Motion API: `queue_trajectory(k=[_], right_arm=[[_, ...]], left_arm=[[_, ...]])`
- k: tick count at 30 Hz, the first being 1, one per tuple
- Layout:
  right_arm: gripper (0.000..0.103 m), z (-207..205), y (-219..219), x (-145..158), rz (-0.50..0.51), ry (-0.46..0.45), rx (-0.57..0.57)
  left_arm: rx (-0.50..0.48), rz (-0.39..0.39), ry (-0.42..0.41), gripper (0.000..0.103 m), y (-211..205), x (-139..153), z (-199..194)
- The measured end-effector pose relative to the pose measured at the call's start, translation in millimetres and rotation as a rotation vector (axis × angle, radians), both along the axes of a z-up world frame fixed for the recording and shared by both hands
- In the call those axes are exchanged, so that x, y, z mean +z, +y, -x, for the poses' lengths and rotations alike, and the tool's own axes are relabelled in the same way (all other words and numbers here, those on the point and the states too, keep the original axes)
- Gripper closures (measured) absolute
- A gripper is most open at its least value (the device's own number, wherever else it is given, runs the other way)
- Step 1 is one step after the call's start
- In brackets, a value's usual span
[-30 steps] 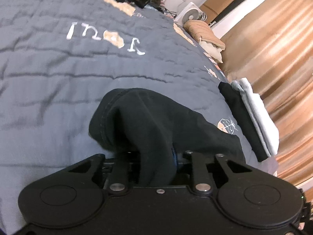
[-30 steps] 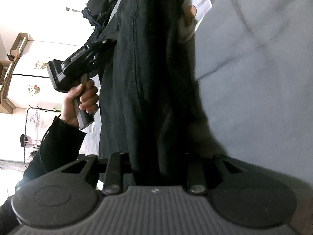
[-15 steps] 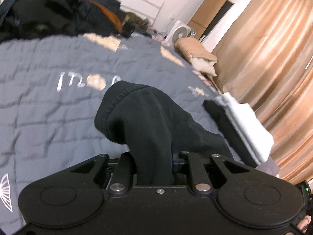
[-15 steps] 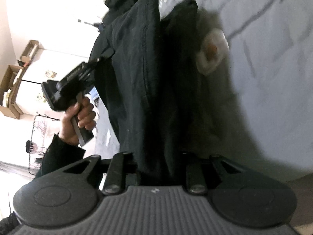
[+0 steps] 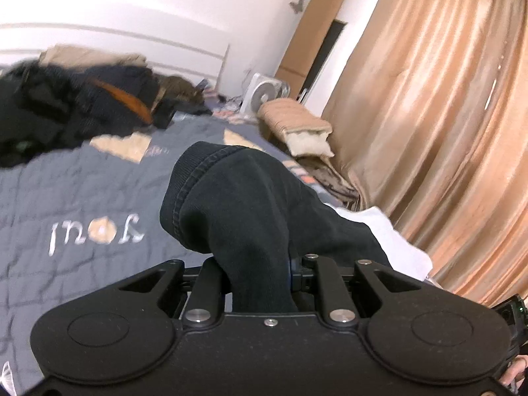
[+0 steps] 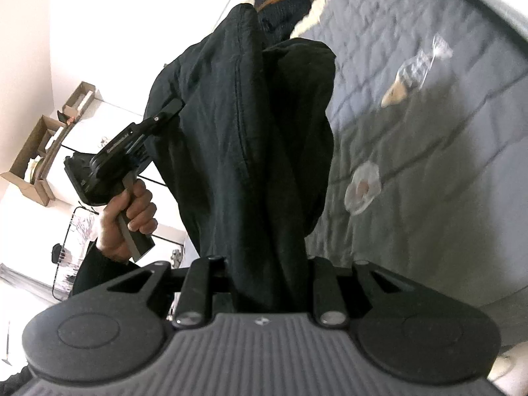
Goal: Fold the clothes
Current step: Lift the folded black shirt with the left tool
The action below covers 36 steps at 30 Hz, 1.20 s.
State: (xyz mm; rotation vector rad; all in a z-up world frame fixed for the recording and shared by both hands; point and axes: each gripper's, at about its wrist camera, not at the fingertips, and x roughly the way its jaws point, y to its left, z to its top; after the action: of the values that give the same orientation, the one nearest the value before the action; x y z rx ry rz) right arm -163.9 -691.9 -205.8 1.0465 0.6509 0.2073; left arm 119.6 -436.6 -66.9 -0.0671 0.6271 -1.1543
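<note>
Now the left hand-held gripper (image 5: 260, 277) is clenched on a fold of the black garment (image 5: 250, 204), low in the middle of its view. The right hand-held gripper (image 6: 270, 283) grips the same black garment (image 6: 250, 138) too, and the cloth hangs between both, above the grey bed (image 5: 66, 191). A hand (image 6: 127, 221) holds the left tool at the middle left of the right view. At the upper left, a pile of dark clothes (image 5: 69, 105) sits on the bed. A second ago the garment was lower, close to the quilt; it has been lifted.
</note>
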Motion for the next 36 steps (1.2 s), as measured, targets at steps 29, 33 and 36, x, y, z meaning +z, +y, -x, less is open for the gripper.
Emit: queue_trajectory(k=[29,33,36], right_arm=[[0.081,86.8,-173.5,83.5,0.146,-0.072,-0.053],[0.081,94.2,-210.8,94.0,0.166,-0.076,-0.056],[0.081,99.1,-240.1,100.4,0.182,-0.078,-0.058]], left_arm=[[0.049,0.059,-0.129,0.087,-143.3,77.8,87.3],[0.053,0.076,-0.131,0.087,-178.0,79.2,88.7],[0.05,0.08,-0.129,0.087,-204.6,75.8,78.0]])
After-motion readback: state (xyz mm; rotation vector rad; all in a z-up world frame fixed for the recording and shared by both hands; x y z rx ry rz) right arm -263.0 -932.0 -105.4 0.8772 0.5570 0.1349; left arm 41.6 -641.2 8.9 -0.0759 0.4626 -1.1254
